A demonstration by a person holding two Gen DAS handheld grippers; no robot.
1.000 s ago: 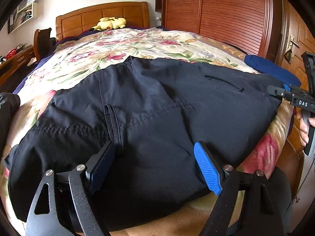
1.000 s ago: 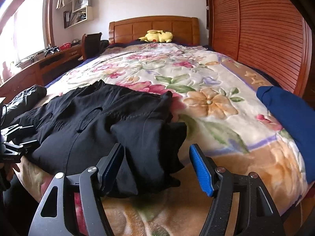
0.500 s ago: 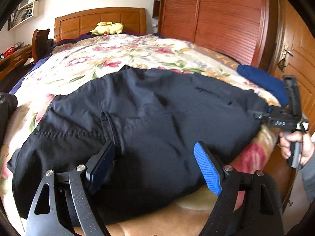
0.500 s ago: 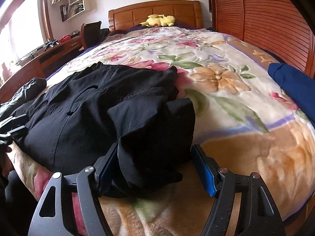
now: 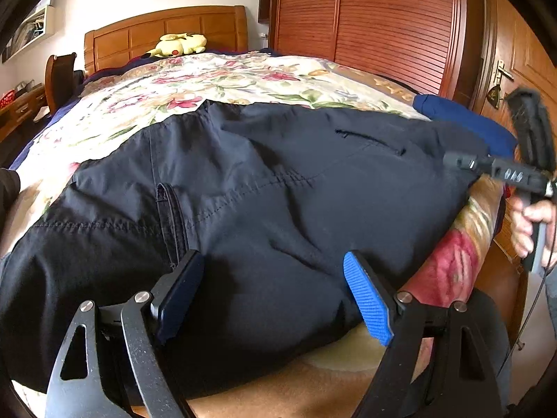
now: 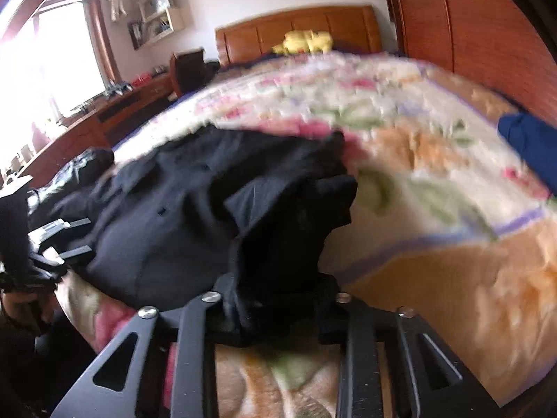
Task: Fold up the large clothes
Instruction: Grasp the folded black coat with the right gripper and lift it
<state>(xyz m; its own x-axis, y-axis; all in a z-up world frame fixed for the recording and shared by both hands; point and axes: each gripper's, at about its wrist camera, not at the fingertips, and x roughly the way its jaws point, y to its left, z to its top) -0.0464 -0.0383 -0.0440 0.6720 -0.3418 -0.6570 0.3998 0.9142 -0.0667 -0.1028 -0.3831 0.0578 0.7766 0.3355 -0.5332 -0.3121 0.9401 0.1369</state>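
Black trousers [image 5: 278, 191] lie spread across the floral blanket [image 5: 209, 83] at the foot of the bed. My left gripper [image 5: 271, 268] hovers open over their near edge, with the blue pad [image 5: 365, 299] and the dark pad wide apart and fabric below. In the right wrist view the trousers [image 6: 174, 216] bunch at their right end. My right gripper [image 6: 275, 299] is closing there, and a fold of black cloth is pinched between its fingers, hiding the pads. The left wrist view shows that right gripper [image 5: 463, 162] at the trousers' far right edge, held by a hand [image 5: 532, 223].
A folded blue garment [image 5: 463, 122] lies on the bed's right side, by the wooden wardrobe [image 5: 383, 17]. A yellow plush toy [image 5: 179, 44] sits at the headboard. A desk [image 6: 87, 122] and chair stand left of the bed. A dark garment [image 6: 87, 163] lies on the bed's left edge.
My right gripper's jaws have come together on the bunched end of the trousers, which were only lying between them before. My left gripper has stayed open over the near edge.
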